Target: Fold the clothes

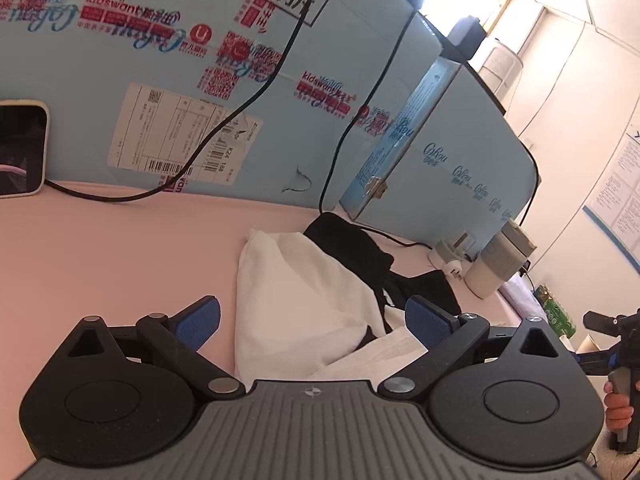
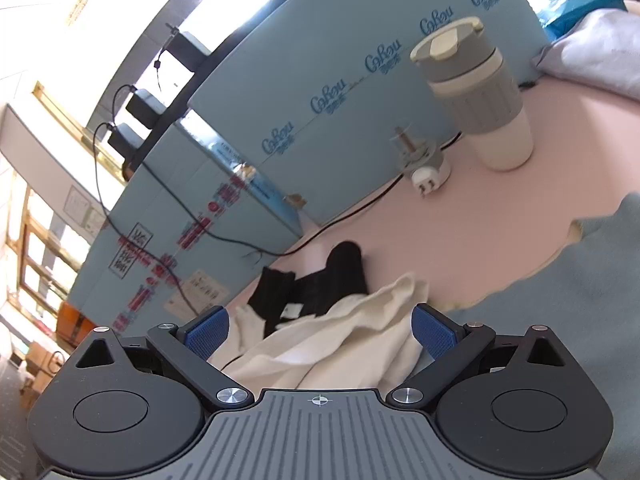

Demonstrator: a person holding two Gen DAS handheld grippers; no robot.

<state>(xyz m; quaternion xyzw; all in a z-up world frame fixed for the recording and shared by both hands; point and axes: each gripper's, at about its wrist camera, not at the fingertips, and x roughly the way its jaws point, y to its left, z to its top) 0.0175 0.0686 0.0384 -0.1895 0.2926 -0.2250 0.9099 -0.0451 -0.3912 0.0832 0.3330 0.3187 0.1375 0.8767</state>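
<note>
A: Where are the clothes?

B: On the pink worktop (image 1: 100,248), in front of the blue boxes (image 1: 280,128). A white garment (image 1: 296,300) lies crumpled, and a black garment (image 1: 352,248) sits partly on and behind it, nearer the boxes.

A: Which way does the white one run?

B: In the left wrist view its long axis runs from the left tool (image 1: 312,324) away toward the boxes, ending in a narrower, bunched end close to the black cloth. The near end spreads wider and passes under the tool. In the right wrist view the same white garment (image 2: 332,344) stretches slantwise, one end rising up-right to a rounded corner, the other toward the black garment (image 2: 316,280) on the left.

A: And the black one?

B: Rumpled, with a rolled-looking part pointing toward the boxes. Its overall axis I can't tell.

A: The tools?

B: Left tool: jaws spread wide, blue pads (image 1: 200,324) well apart, nothing between them; the white cloth lies below the gap. Right tool (image 2: 320,332): also spread wide, gripping nothing, with white cloth under and between the pads, whether touching I can't tell. In the left view the right tool shows at the far right edge, held in a hand (image 1: 618,408).

A: Anything else nearby?

B: A cup (image 2: 480,104) with a grey sleeve stands upright by the boxes, a white plug adapter (image 2: 424,168) just beside it, and a black cable (image 2: 360,208) runs along the foot of the boxes. A grey-blue cloth (image 2: 560,320) covers the worktop at the right.
</note>
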